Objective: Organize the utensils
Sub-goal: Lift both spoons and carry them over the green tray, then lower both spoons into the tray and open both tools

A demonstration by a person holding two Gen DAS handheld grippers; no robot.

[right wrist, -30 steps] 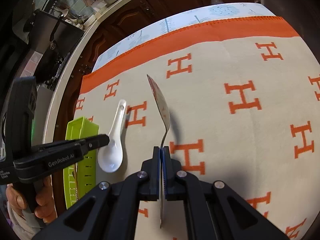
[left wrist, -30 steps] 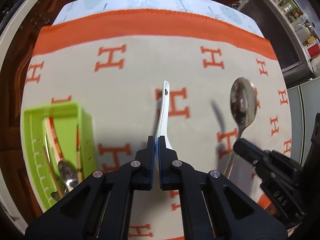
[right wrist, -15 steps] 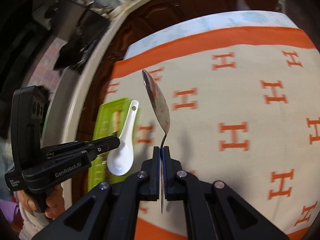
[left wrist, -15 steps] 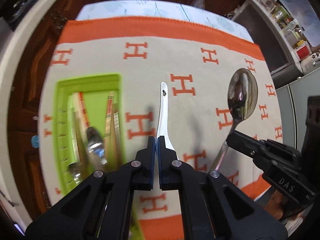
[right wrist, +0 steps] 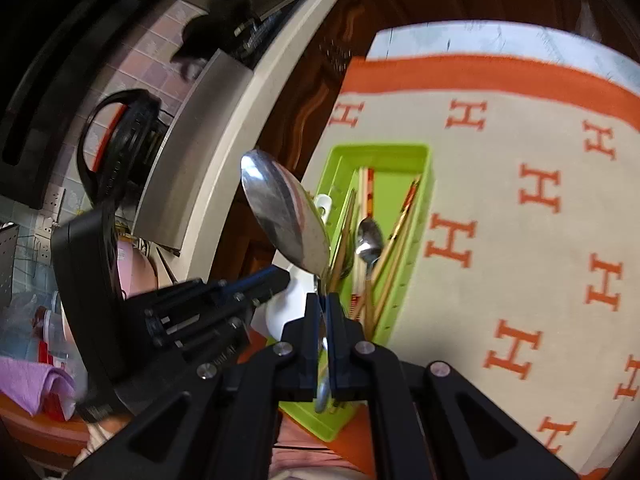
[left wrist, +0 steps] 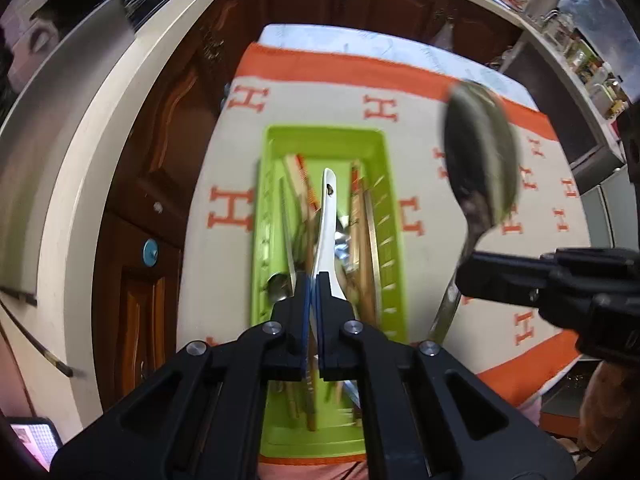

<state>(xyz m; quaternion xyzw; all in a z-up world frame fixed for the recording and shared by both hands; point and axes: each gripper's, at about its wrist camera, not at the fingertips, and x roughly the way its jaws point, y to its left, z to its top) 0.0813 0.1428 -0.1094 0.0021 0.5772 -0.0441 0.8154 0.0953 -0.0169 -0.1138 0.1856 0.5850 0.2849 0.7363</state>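
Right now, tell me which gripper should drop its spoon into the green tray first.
Left. The left gripper holds the white spoon directly over the green tray; the right gripper's metal spoon hangs beside its rim.

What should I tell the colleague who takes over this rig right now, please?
Left gripper: shut on the white ceramic spoon, held lengthwise above the green tray.
Right gripper: shut on the handle of the large metal spoon, bowl raised, near the tray's left wall.
Tray sits on the H-patterned cloth and already holds chopsticks and a small metal spoon.
Done: both spoons picked up and brought to the tray.
Left: lower and release each spoon into the tray.
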